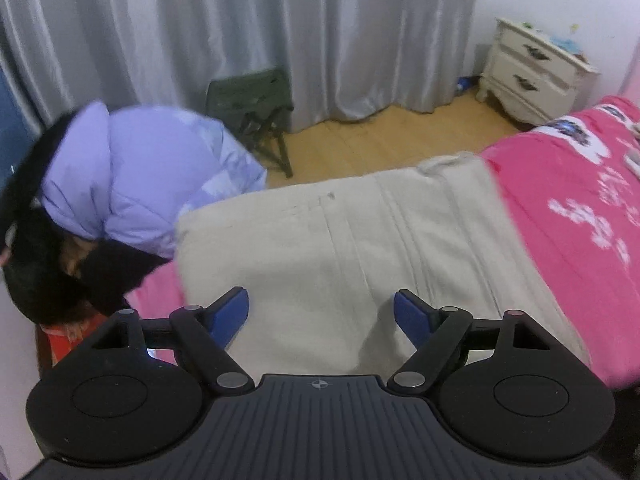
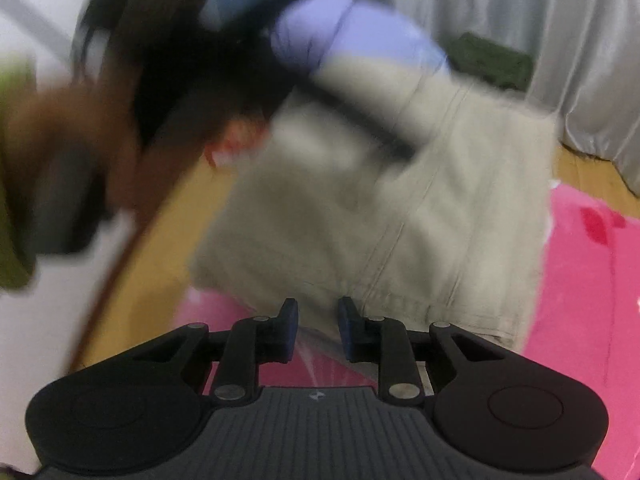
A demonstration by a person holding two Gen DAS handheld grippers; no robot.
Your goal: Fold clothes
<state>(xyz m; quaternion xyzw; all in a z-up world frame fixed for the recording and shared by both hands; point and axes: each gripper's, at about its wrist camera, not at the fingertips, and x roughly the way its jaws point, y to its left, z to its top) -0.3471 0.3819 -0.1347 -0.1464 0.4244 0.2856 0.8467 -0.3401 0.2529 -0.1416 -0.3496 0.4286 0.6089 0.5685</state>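
A beige garment (image 1: 340, 232) lies folded flat on the pink bedspread (image 1: 560, 220), near the bed's corner. My left gripper (image 1: 321, 312) hovers over the garment's near part, jaws wide apart, with nothing between the blue pads. In the blurred right wrist view the same garment (image 2: 380, 200) fills the middle. My right gripper (image 2: 318, 320) sits at its near edge with a narrow gap between the pads. Only bedspread (image 2: 580, 280) shows through that gap, and no cloth is pinched.
A purple puffer jacket (image 1: 140, 172) with black fur trim is heaped at the bed's left corner, touching the garment. Beyond are a green folding stool (image 1: 252, 100), grey curtains (image 1: 240, 20), wooden floor (image 1: 380, 144) and a white nightstand (image 1: 532, 72). A blurred hand (image 2: 60, 152) in a green sleeve is at left.
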